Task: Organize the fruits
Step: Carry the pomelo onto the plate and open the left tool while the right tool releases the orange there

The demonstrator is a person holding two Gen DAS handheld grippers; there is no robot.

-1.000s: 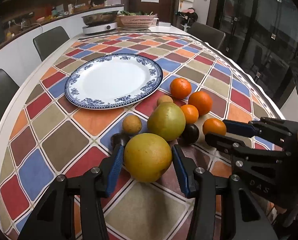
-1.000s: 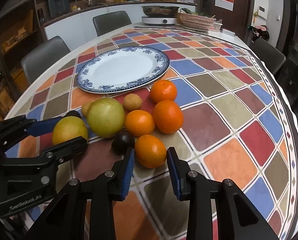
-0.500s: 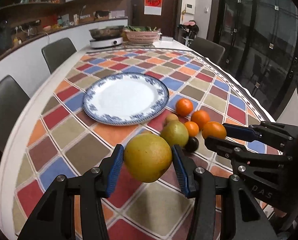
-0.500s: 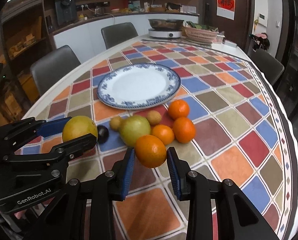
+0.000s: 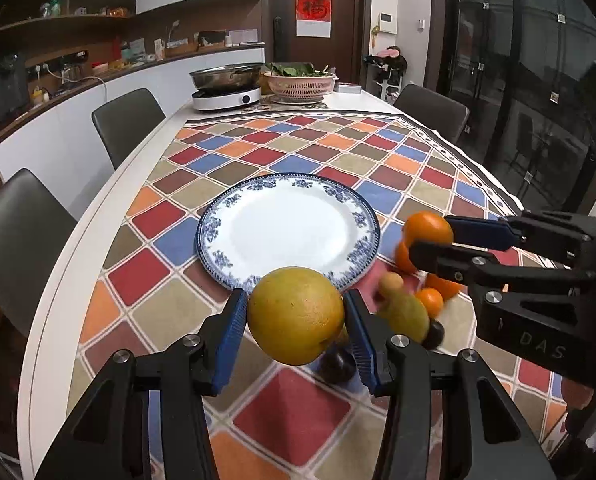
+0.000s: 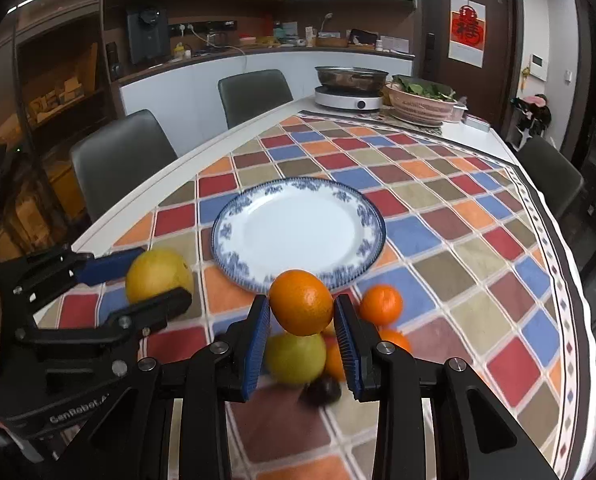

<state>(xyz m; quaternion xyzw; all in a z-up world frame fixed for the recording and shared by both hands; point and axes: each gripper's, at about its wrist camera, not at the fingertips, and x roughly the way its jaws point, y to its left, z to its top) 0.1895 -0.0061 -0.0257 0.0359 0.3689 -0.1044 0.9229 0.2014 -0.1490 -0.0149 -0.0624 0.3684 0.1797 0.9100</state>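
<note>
My left gripper (image 5: 294, 320) is shut on a large yellow grapefruit (image 5: 295, 314) and holds it in the air near the front rim of the blue-and-white plate (image 5: 287, 228). My right gripper (image 6: 301, 316) is shut on an orange (image 6: 301, 301), also lifted near the plate (image 6: 298, 230). The grapefruit also shows in the right wrist view (image 6: 158, 275), and the orange in the left wrist view (image 5: 428, 230). On the cloth below lie a green-yellow pomelo (image 6: 295, 356), several oranges (image 6: 380, 305) and dark plums (image 6: 320, 390).
The checked tablecloth (image 5: 338, 148) covers a white table. At its far end stand an induction cooker with a pan (image 5: 225, 90) and a pink basket of greens (image 5: 301, 84). Grey chairs (image 5: 125, 126) line the left side and one stands far right (image 5: 434, 114).
Both grippers rose from the table with their fruits and moved toward the plate. The remaining fruit pile now lies below and behind the fingers.
</note>
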